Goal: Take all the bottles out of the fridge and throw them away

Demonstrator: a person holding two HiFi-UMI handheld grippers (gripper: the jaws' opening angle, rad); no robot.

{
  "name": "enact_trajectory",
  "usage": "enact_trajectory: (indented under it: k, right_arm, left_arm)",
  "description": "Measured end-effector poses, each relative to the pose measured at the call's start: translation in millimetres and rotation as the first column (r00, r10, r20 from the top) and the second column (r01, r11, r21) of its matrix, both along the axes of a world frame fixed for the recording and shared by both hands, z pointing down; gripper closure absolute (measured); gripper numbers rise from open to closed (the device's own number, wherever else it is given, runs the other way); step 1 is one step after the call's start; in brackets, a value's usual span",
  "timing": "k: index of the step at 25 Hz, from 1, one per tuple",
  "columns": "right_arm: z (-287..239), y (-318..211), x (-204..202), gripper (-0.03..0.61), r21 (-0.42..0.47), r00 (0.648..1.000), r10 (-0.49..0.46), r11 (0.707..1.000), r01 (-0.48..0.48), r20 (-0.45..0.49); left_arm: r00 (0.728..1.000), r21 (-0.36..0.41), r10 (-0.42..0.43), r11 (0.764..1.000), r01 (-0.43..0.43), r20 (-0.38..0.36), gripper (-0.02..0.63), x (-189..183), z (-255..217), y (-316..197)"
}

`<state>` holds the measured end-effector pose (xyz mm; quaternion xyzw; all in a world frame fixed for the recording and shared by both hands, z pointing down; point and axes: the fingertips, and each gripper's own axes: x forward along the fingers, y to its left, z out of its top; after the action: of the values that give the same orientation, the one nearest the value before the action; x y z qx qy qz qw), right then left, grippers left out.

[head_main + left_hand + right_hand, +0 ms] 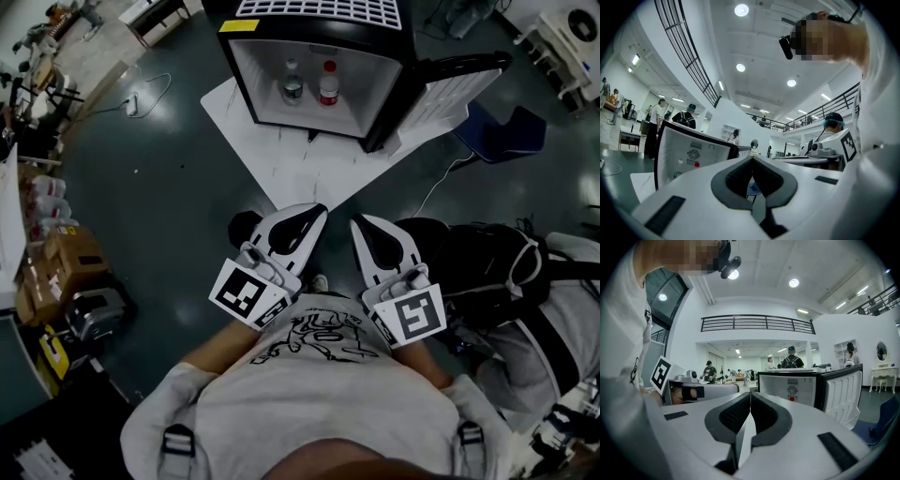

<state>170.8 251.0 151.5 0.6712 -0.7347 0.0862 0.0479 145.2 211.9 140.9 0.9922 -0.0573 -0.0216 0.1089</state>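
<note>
A small black fridge [319, 56] stands open on the floor ahead of me, its door [450, 89] swung out to the right. Two bottles stand side by side inside: a clear one with a white cap [292, 82] and one with a red cap [328, 84]. Both grippers are held close to my chest, well short of the fridge. The left gripper [317, 213] and the right gripper [358, 222] are each shut with nothing between the jaws. The fridge [689, 152] shows left of the shut left gripper [751, 158] and right of the shut right gripper [750, 394], as fridge [792, 387].
The fridge stands on a white floor mat [281, 164]. A blue chair [506, 131] is beyond the open door. A black backpack [478, 262] lies at my right, cardboard boxes [56, 272] at the left. A cable [141, 94] trails over the dark floor. Other people stand far back.
</note>
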Motion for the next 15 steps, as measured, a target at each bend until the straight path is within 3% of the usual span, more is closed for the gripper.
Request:
enact_trajectory:
  k: [15]
  right_arm:
    - [4,-76,0,0.551,-0.012,1.000,0.010,1.000,-0.010,-0.003]
  left_arm:
    - [1.000,0.002,0.003,1.000,-0.003,-0.001,0.598,-8,2,-81]
